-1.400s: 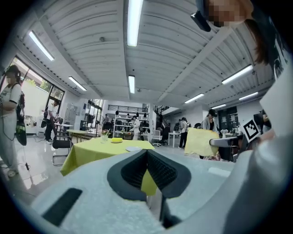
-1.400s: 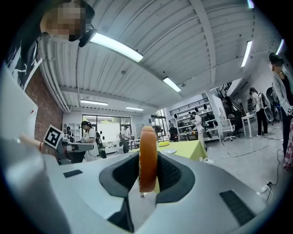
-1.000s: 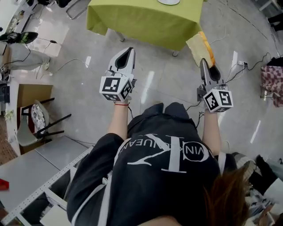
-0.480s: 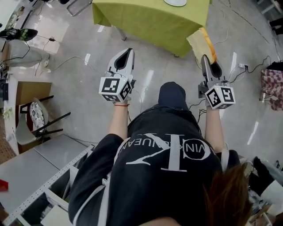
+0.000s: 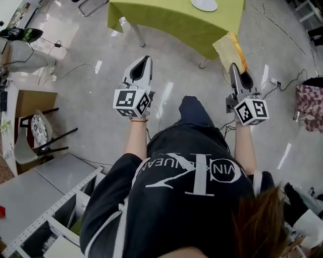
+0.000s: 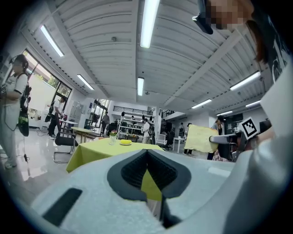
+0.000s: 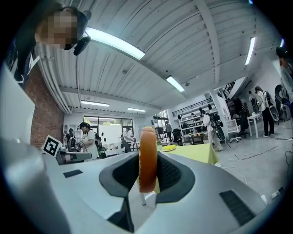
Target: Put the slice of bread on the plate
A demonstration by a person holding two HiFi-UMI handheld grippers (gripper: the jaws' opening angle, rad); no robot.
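Right claw [image 5: 238, 74] gripped the slice of bread [image 5: 230, 50] by one edge and held it on edge above the floor, near a corner of the green-clothed counter [image 5: 166, 22]. Left claw [image 5: 145, 61] was closed with nothing between its jaws. A white plate [image 5: 204, 4] sat on the counter, apart from the bread.

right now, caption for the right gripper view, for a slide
The right gripper clamps a brown-crusted bread slice edge-on, lime-green clothed table ahead.

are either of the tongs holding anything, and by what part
The right tongs hold the slice of bread by its near edge, clamped across its flat faces. The left tongs hold nothing.
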